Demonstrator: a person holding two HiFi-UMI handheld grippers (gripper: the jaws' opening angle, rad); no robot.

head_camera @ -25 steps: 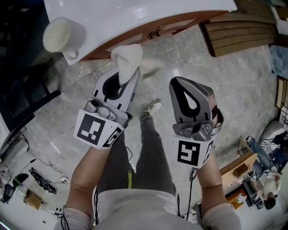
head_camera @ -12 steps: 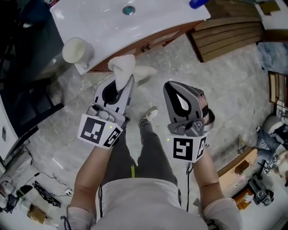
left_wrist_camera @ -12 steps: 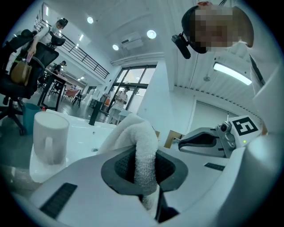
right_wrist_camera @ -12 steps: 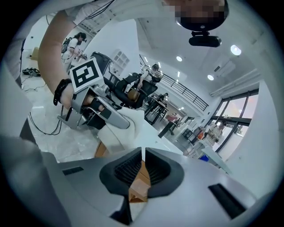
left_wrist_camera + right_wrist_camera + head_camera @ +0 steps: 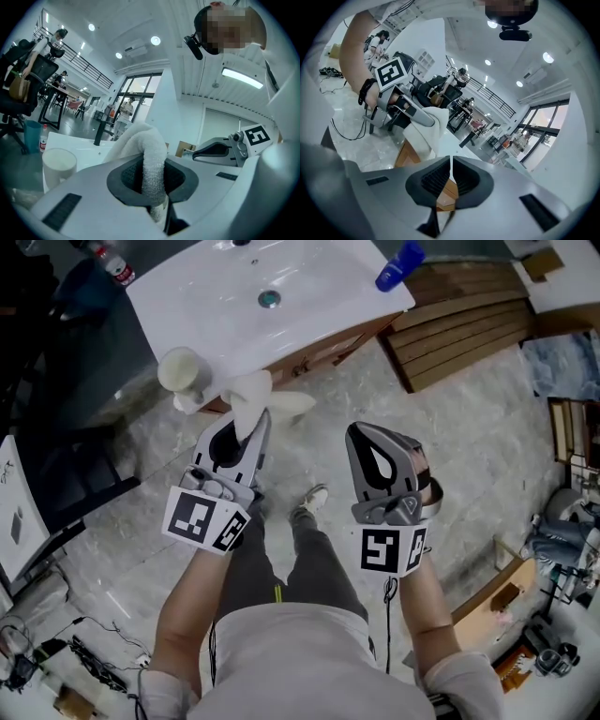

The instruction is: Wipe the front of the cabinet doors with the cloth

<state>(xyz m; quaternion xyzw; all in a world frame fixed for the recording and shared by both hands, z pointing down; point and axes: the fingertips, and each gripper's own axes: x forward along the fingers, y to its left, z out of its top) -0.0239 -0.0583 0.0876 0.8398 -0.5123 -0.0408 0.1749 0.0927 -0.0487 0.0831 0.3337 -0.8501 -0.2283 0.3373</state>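
Observation:
My left gripper is shut on a white cloth. The cloth stands up from the jaws and its top lies over the lower edge of the wooden cabinet doors under a white sink top. I cannot tell whether it touches them. In the left gripper view the cloth fills the pad gap of the left gripper. My right gripper hangs to the right over the floor, shut with nothing in it. Its pads meet in the right gripper view, which also shows the cloth.
A white mug stands on the sink top's front left corner, close to the cloth. A blue bottle sits at its right end. Wooden slats lie on the floor to the right. The person's legs and a shoe are below the grippers.
The sink top and cabinet have come further into view, down and to the right. Both grippers keep their pose. The cloth stays clamped in the left one.

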